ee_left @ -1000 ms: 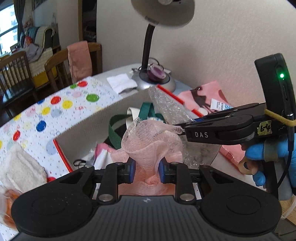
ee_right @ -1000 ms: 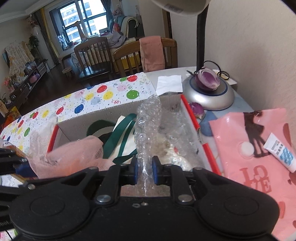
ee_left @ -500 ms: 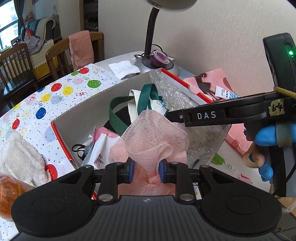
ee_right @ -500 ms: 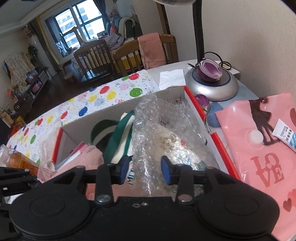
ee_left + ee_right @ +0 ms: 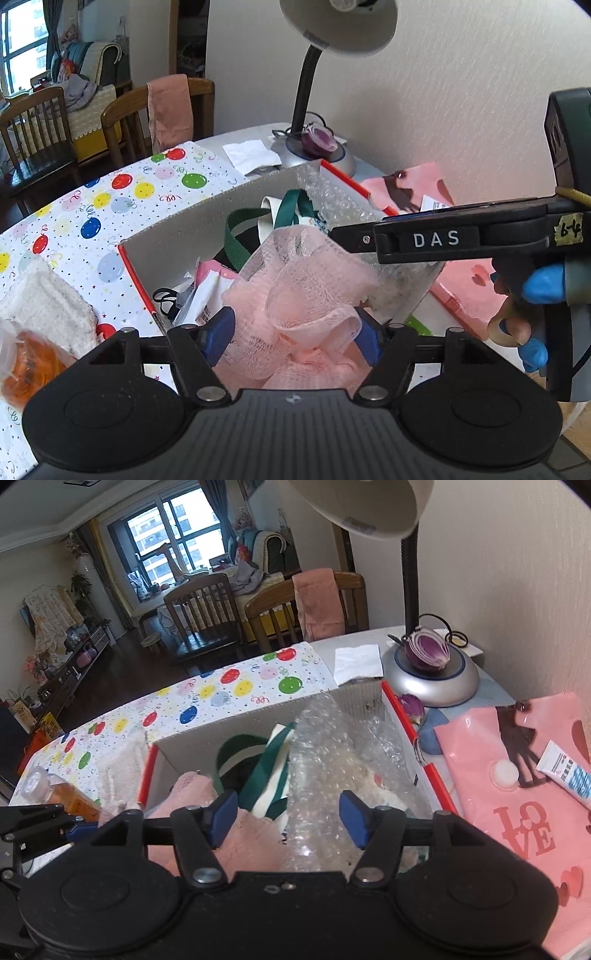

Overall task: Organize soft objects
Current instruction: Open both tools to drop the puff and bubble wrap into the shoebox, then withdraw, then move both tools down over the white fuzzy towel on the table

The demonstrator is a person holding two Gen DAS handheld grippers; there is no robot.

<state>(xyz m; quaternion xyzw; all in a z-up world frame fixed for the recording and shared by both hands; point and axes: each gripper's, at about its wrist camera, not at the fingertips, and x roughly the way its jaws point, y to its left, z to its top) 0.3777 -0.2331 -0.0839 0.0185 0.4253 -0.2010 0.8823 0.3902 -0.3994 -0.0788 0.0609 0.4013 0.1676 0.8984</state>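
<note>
A cardboard box (image 5: 207, 210) with a red rim holds a green-strapped bag (image 5: 291, 210), bubble wrap (image 5: 343, 206) and small packets. My left gripper (image 5: 291, 334) hovers at the box's near edge. Its jaws are opening, and a puffy pink mesh cloth (image 5: 303, 280) sits loose between the blue pads (image 5: 218, 332). In the right wrist view my right gripper (image 5: 288, 818) hangs over the box (image 5: 207, 731). Its jaws are opening too, with the bubble wrap (image 5: 321, 746) standing free between them. The right gripper (image 5: 351, 236) reaches in from the right, just above the mesh.
A desk lamp (image 5: 428, 679) with a halved red onion (image 5: 426, 651) on its base stands behind the box. On the right lies a pink "LOVE" bag (image 5: 517, 812) with a tube (image 5: 569, 771) on it. A white towel (image 5: 48, 302) and an orange bottle (image 5: 29, 362) lie left on the balloon-print cloth (image 5: 110, 199).
Both pairs of jaws have spread wide. The left let go of the pink mesh, which has puffed out. The right released the bubble wrap and rose slightly.
</note>
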